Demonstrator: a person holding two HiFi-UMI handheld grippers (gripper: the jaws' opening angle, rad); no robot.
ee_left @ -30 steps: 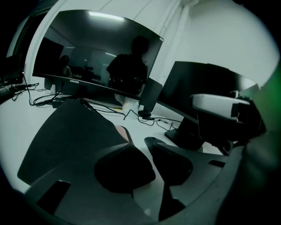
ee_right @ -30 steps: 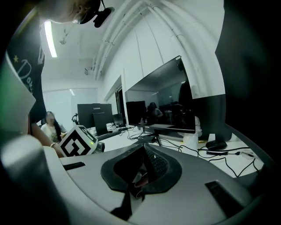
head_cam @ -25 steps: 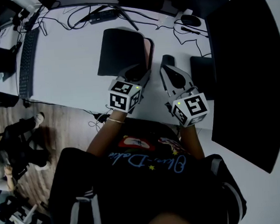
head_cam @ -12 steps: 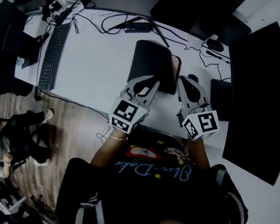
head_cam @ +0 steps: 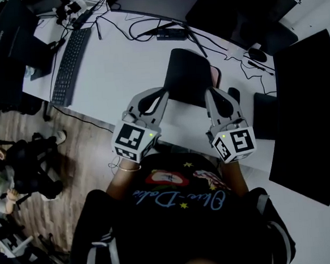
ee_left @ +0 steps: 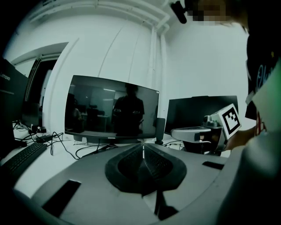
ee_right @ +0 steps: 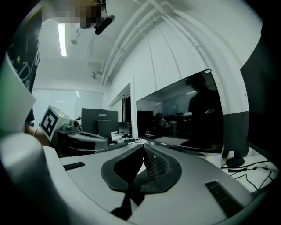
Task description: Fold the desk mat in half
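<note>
Newly shut, left hand-held gripper (head_cam: 162,93) pinches the desk mat (head_cam: 189,74) at centre frame — right hand-held gripper (head_cam: 210,92) clamps its near edge too.

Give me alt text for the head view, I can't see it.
Seen from above, a person holds the left gripper and right gripper, both shut, at the near edge of a dark desk mat on a white desk. A keyboard lies far left, a dark monitor right.
</note>
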